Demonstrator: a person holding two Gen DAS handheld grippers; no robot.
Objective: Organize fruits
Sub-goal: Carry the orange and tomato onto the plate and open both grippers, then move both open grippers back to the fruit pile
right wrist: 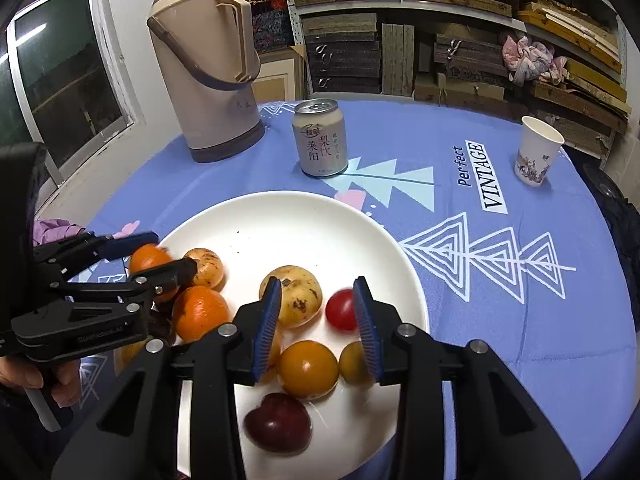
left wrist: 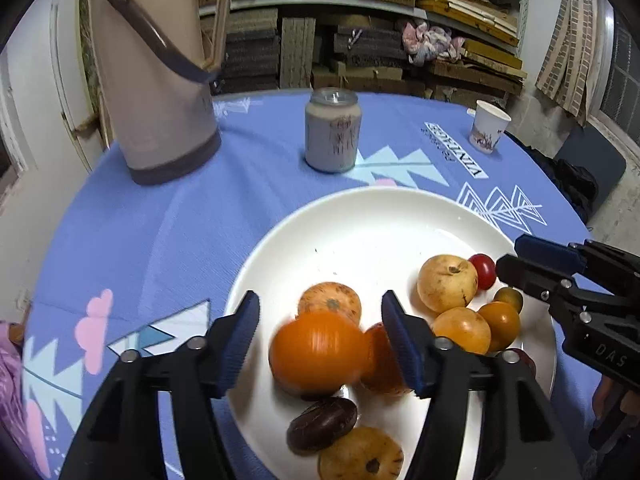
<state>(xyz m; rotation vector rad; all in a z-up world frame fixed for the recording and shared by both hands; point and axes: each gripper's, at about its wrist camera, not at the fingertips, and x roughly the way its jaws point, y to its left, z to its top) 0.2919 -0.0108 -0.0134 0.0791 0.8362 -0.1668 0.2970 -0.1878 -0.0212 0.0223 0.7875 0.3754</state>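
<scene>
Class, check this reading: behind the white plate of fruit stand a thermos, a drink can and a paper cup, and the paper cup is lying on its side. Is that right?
Not quite. The paper cup stands upright with its mouth open to the top, as the right wrist view shows. The rest holds: the thermos and the drink can do stand behind the white plate of fruit.

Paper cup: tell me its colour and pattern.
White paper cup with a printed floral band near its base; clearest in the right wrist view.

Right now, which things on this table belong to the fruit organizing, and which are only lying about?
Job: white plate; orange; yellow fruit; red tomato; dark plum.
Lying about: thermos; drink can; paper cup.
</scene>
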